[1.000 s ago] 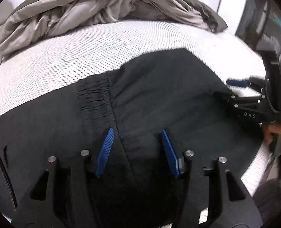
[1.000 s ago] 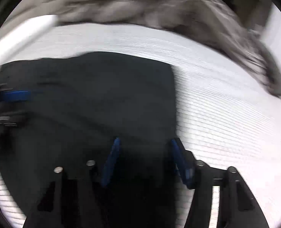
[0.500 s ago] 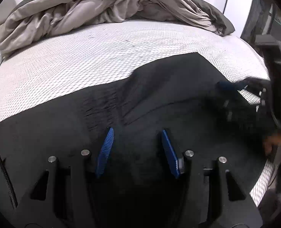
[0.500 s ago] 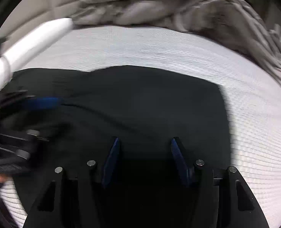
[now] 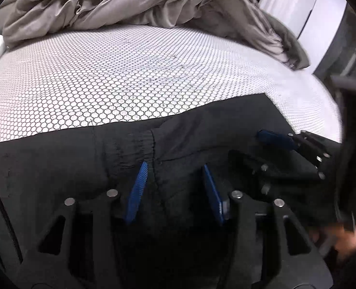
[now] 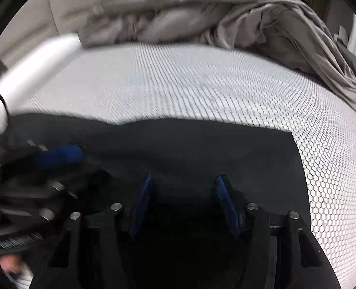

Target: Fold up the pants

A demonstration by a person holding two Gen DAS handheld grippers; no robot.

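Black pants (image 5: 202, 144) lie flat on a white honeycomb-patterned mattress (image 5: 129, 84), with a gathered elastic band (image 5: 132, 149) showing on top. My left gripper (image 5: 175, 168) hovers low over the cloth just below that band. Its jaws are closing with black fabric lying between the blue pads, which do not press on it. My right gripper (image 6: 184, 179) stands open over the pants (image 6: 202, 149) near their right edge. Each gripper shows in the other's view, the right gripper (image 5: 274, 139) close on the right and the left gripper (image 6: 59, 155) blurred on the left.
A crumpled grey duvet (image 5: 141, 2) is heaped along the far side of the mattress (image 6: 202, 84). A white bolster (image 6: 33, 72) lies at the left edge. A hand (image 5: 351, 238) grips the right tool at the lower right.
Both grippers have slid across the pants, so more bare mattress shows beyond the cloth. The two grippers have come closer together. The left jaws have narrowed slightly.
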